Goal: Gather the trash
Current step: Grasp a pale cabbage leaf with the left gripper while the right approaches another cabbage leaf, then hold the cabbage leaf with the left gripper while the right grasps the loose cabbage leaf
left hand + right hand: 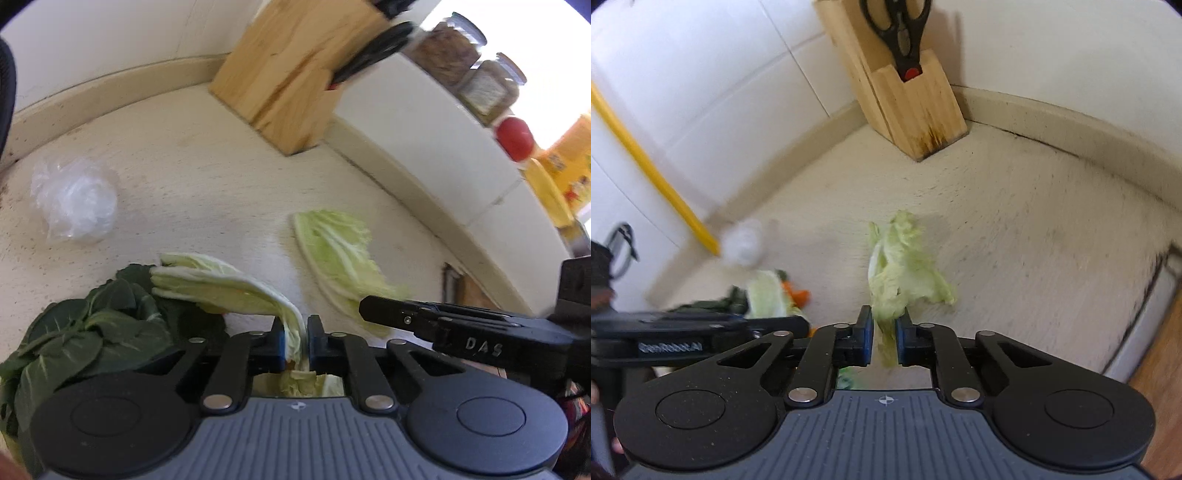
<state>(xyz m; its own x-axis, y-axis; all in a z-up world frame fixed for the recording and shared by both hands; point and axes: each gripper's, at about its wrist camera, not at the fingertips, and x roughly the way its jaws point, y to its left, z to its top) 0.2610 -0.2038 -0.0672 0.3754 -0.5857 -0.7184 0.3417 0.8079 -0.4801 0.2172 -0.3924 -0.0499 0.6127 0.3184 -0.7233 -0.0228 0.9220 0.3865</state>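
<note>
The left hand-held gripper (306,338) is closed almost fully, its blue pads clamped on the thin end of a cabbage leaf stack (229,286). That stack arches up and away to the left, its pale cut ends pointing left over a dark leafy green bunch (92,328) on the tabletop (192,173).

The right hand-held gripper (884,332) is likewise nearly shut, pinching a ragged cabbage leaf (905,266) by its near end; its long axis runs away from the camera toward the knife block (908,96).

Motion blur smears a crumpled clear plastic bag (74,199). Orange scraps (798,291) are partly hidden behind the left gripper.
</note>
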